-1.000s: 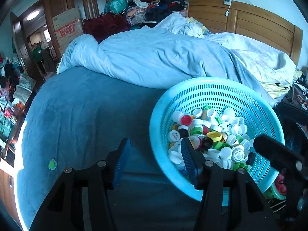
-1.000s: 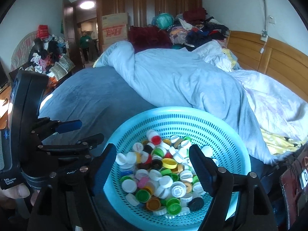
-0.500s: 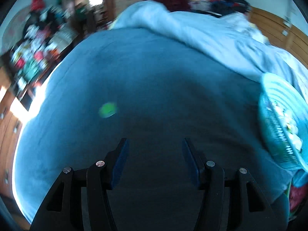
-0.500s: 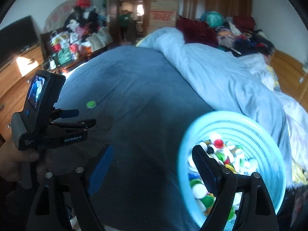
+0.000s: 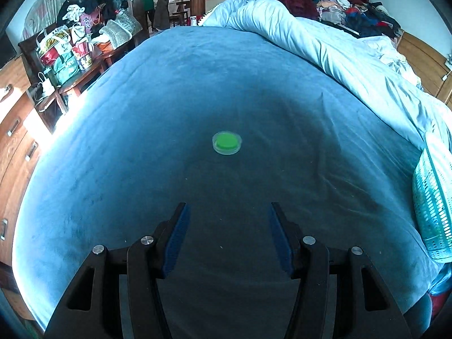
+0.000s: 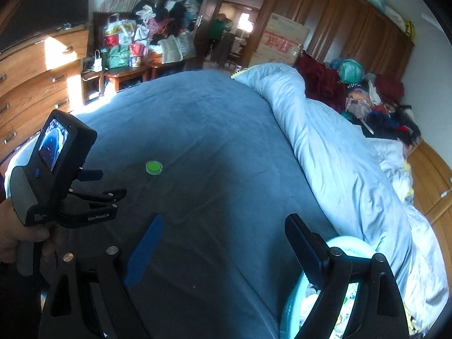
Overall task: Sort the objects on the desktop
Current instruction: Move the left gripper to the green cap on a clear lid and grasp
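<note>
A green bottle cap [image 5: 226,142] [image 6: 154,167] lies alone on the blue bedspread [image 5: 141,141]. My left gripper [image 5: 228,206] points down at the bedspread just short of the cap, open, with nothing between its blue pads. In the right wrist view the left gripper [image 6: 107,183] shows at the left, held by a hand [image 6: 17,234]. My right gripper [image 6: 224,217] hovers over the bedspread with its jaws opening and nothing between them. The turquoise basket [image 5: 432,212] [image 6: 347,241] of several mixed caps sits at the right, partly hidden behind the right finger.
A rumpled light-blue duvet [image 5: 325,48] runs along the far right of the bed. A wooden dresser [image 6: 34,76] and a cluttered side table [image 5: 73,53] stand past the bed's left edge. A person [image 6: 219,32] stands in the far doorway.
Both views swung left, away from the basket. The green cap now sits centred ahead of the left gripper instead of far left. The right jaws have spread wider.
</note>
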The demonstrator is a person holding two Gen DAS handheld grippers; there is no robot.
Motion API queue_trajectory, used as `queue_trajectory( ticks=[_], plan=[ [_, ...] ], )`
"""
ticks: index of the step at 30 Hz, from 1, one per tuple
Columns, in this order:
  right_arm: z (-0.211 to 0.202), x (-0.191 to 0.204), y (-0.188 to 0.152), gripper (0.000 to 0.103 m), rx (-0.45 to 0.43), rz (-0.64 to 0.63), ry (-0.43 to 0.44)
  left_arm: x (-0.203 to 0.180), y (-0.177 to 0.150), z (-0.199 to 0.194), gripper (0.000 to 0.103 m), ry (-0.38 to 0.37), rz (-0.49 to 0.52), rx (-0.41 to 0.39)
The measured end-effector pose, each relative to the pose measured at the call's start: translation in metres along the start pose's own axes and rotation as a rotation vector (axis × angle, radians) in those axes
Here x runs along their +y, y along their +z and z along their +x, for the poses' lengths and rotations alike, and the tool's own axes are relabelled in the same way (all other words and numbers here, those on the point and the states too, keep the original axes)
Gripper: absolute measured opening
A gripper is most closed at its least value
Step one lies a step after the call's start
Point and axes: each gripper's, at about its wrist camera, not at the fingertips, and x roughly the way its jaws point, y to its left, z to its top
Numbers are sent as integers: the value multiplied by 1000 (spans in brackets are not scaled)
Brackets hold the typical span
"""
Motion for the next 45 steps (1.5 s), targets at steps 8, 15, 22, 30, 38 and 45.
queue_trajectory(
  ticks=[8, 15, 22, 30, 38, 45],
  plan=[
    [22, 2, 15, 92, 27, -6, 27, 11, 6, 20, 51, -13, -8, 24],
    [41, 4, 17, 92, 55, -11, 32, 14, 14, 37, 51, -25, 9, 35],
    [56, 3, 9, 93, 82, 9, 50, 16, 17, 62, 51, -74, 42, 56],
    [70, -5, -7, 93, 105, 66, 88, 12, 34, 83, 55, -99, 70, 38],
    [61, -16, -14, 93, 28, 141, 128, 5, 52, 106, 55, -56, 74, 22],
    [25, -26, -51, 87, -118, 264, 174, 6, 51, 105, 33, -63, 85, 9]
  ],
)
